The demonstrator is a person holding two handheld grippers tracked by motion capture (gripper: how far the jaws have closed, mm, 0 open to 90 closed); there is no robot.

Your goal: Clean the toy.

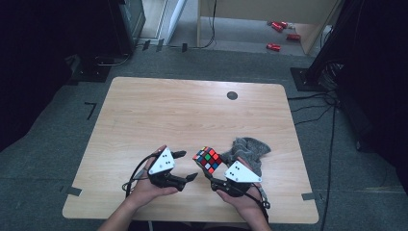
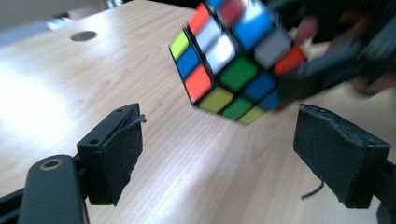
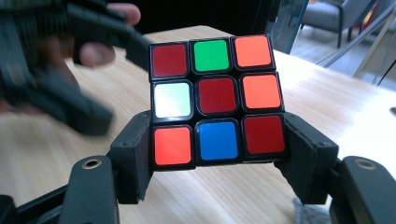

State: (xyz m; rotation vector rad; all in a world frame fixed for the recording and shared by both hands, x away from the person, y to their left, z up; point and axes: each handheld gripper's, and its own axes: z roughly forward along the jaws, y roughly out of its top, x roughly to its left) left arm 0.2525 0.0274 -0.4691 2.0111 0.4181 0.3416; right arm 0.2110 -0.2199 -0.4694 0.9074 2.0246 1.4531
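Between the right gripper's (image 3: 217, 161) pads sits the cube (image 3: 215, 100), clamped by its bottom layer; the left gripper (image 2: 217, 154) gapes empty just beside it; the high view adds a cloth (image 1: 250, 150).

Beside the multicoloured puzzle cube (image 3: 216, 100), the left gripper (image 3: 56, 79) is blurred; the cube's top corner (image 2: 233, 9) is cut off.

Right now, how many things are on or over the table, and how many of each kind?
Puzzle cube, held up in the right claw: 1
Grey cloth on the table: 1
Claws, counting the left claw with nothing in it: 2
Total: 4
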